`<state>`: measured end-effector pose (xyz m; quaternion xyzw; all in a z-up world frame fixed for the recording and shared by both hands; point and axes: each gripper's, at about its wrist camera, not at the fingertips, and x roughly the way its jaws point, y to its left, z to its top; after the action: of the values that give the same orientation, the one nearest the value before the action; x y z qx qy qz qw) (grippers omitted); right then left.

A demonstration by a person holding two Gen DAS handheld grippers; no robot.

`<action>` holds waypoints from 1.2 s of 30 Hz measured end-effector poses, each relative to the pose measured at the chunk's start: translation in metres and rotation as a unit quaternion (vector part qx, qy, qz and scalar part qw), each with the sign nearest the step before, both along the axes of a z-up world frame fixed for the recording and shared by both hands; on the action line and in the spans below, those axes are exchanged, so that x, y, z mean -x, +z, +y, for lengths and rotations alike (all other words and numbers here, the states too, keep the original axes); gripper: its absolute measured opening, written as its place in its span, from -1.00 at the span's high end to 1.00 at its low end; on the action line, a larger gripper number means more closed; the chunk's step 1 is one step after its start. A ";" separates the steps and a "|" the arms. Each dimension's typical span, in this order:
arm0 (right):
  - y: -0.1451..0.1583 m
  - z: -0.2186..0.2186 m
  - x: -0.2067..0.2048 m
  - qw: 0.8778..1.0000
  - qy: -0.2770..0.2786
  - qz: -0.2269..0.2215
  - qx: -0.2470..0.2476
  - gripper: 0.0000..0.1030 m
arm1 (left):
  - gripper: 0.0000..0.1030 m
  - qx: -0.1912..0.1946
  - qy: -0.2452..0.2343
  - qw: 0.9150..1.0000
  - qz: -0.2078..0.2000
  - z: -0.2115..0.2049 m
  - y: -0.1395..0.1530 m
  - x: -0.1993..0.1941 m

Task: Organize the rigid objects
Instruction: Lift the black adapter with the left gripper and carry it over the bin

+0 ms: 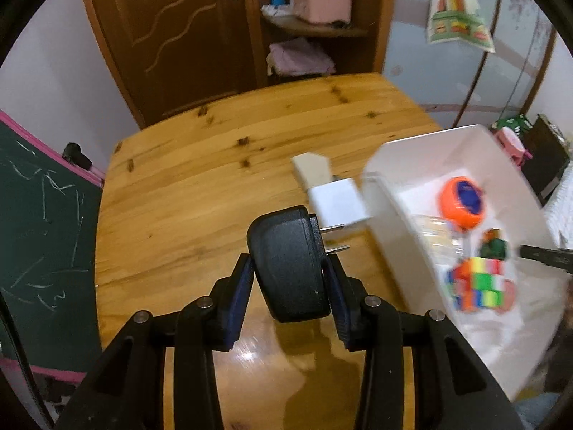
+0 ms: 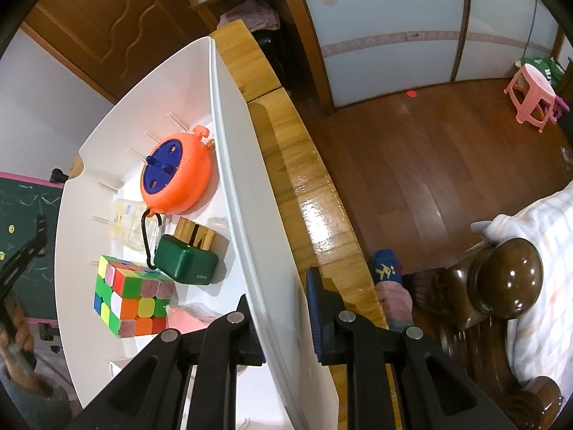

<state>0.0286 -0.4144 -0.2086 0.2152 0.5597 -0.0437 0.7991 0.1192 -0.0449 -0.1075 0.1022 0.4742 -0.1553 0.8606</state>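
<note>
Left wrist view: the black power adapter (image 1: 290,265) stands with its long axis roughly upright, its two metal prongs pointing right toward the white bin (image 1: 404,222). The left hand-held gripper (image 1: 290,272) pinches it by the sides above the table (image 1: 200,165). Two white chargers (image 1: 329,190) lie on the table just beside the bin wall. Inside the bin, blurred, are an orange reel (image 1: 462,204) and a colour cube (image 1: 480,283).

Right wrist view: the right hand-held gripper (image 2: 283,308) straddles the bin's near wall, pinching it. The bin holds the orange reel, a green case (image 2: 186,259) and the colour cube.
</note>
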 end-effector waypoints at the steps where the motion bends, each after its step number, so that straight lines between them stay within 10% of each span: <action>1: 0.000 0.000 0.000 1.000 0.002 -0.001 -0.002 0.63 | 0.15 0.005 -0.004 1.000 -0.002 -0.002 0.008 0.008; 13: 0.001 0.005 0.000 1.000 0.016 -0.008 0.000 0.63 | 0.15 0.066 -0.117 0.991 0.002 -0.076 0.065 0.091; 24: 0.005 0.010 0.001 1.000 0.021 -0.014 0.005 0.62 | 0.15 0.107 -0.162 0.979 0.059 -0.131 0.053 0.113; 36: 0.006 0.011 0.001 1.000 0.025 -0.015 0.009 0.62 | 0.15 0.069 -0.173 0.978 0.088 -0.164 0.026 0.131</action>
<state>0.0279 -0.4034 -0.2022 0.1945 0.5520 -0.0254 0.8104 -0.0123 -0.2088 -0.0816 0.1089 0.5113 -0.3429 0.7804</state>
